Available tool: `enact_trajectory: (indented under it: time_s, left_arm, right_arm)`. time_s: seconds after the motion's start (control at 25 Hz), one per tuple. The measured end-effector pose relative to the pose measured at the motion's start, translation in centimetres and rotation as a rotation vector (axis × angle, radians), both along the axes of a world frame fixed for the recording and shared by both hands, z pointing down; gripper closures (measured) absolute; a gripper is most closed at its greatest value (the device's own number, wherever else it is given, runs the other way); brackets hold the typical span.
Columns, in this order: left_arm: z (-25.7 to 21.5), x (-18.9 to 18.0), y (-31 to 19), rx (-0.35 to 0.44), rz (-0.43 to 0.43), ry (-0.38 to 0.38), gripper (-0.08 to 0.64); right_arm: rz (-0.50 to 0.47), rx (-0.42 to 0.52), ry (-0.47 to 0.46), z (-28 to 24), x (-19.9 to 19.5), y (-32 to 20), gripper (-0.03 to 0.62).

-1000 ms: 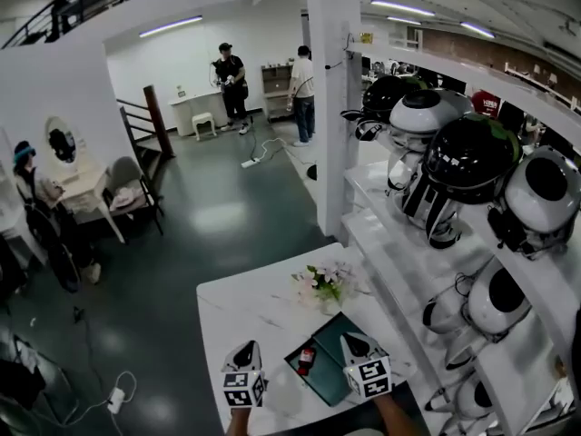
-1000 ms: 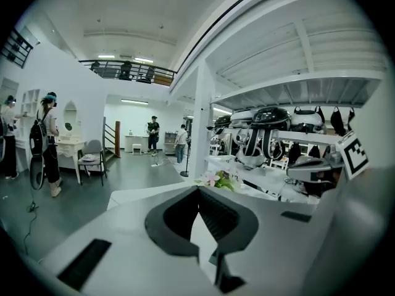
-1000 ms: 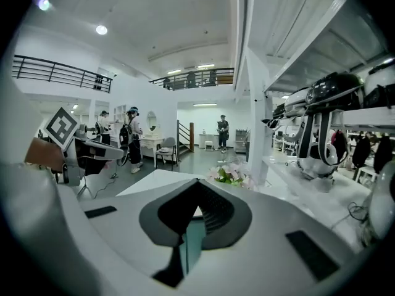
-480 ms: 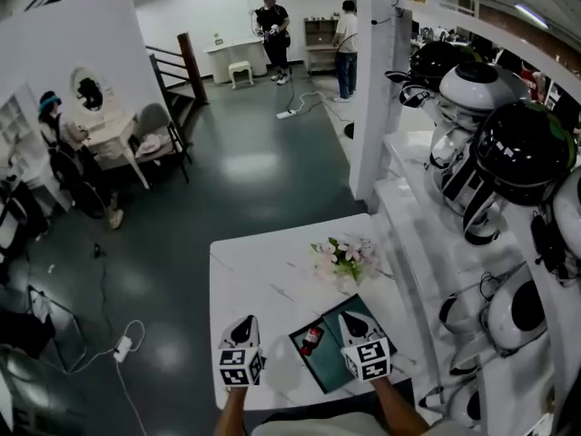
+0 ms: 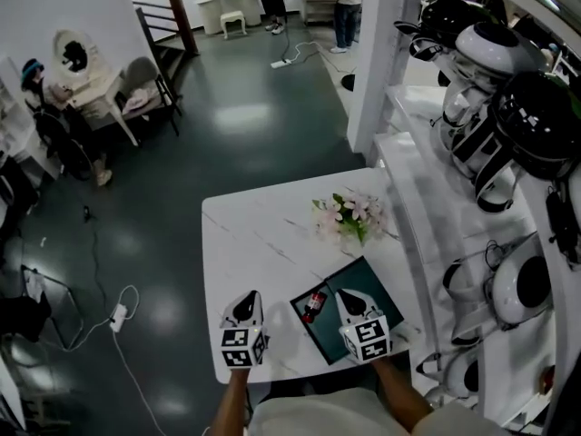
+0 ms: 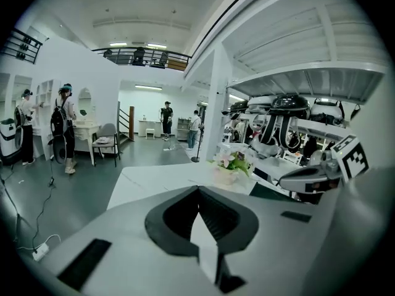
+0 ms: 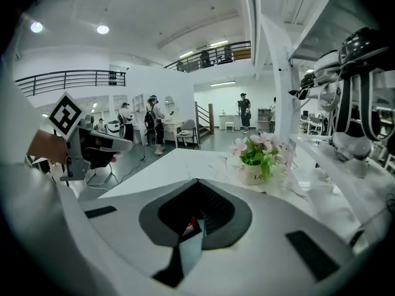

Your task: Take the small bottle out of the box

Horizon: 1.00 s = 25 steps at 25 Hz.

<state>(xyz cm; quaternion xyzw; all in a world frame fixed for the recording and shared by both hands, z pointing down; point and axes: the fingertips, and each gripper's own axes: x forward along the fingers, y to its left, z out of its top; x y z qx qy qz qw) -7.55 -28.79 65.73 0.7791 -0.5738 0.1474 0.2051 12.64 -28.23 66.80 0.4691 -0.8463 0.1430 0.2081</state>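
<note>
A small bottle (image 5: 313,305) with a red label lies at the left end of a dark green box (image 5: 363,278) on the white marble table (image 5: 263,243). My right gripper (image 5: 344,293) is shut and empty, hovering over the box just right of the bottle. In the right gripper view its jaws (image 7: 197,180) meet at the tips, and a bit of the red bottle (image 7: 193,226) shows beneath them. My left gripper (image 5: 248,296) hangs over bare table left of the box; its jaws (image 6: 199,188) meet with nothing between them.
A small pot of pink flowers (image 5: 349,214) stands behind the box. White shelves (image 5: 427,198) with black-and-white robot heads (image 5: 531,121) run along the table's right side. Open floor, a chair (image 5: 145,98) and people lie far off to the left and back.
Both grippers have sunk toward the table and stayed shut. The head view has tipped further down, so the table and box sit higher in the picture.
</note>
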Motion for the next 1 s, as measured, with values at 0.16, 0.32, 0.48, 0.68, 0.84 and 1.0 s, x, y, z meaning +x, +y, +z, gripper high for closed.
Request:
enact_trajectory:
  time_s: [0.16, 0.32, 0.48, 0.68, 0.84, 1.0]
  left_arm:
    - [1.0, 0.2, 0.1, -0.026, 0.038, 0.019, 0.541]
    - [1.1, 0.4, 0.1, -0.025, 0.075, 0.029, 0.541]
    - [1.4, 0.1, -0.2, -0.028, 0.084, 0.036, 0.541]
    - [1.9, -0.2, -0.2, -0.047, 0.084, 0.044, 0.541]
    - [1.8, 0.0, -0.2, -0.045, 0.092, 0.041, 0.541]
    - [1.5, -0.3, -0.3, -0.049, 0.085, 0.045, 0.541]
  right_arm:
    - [-0.012, -0.020, 0.049, 1.0, -0.9, 0.9, 0.572]
    - [-0.074, -0.019, 0.131, 1.8, -2.1, 1.5, 0.572]
    - [-0.183, 0.008, 0.251, 2.7, -3.2, 1.7, 0.571]
    - [-0.379, 0.064, 0.468, 4.4, -4.5, 2.3, 0.571]
    - [-0.597, 0.153, 0.708, 6.2, -5.2, 3.1, 0.571]
    - [-0.814, 0.243, 0.925, 8.4, -5.4, 4.0, 0.571]
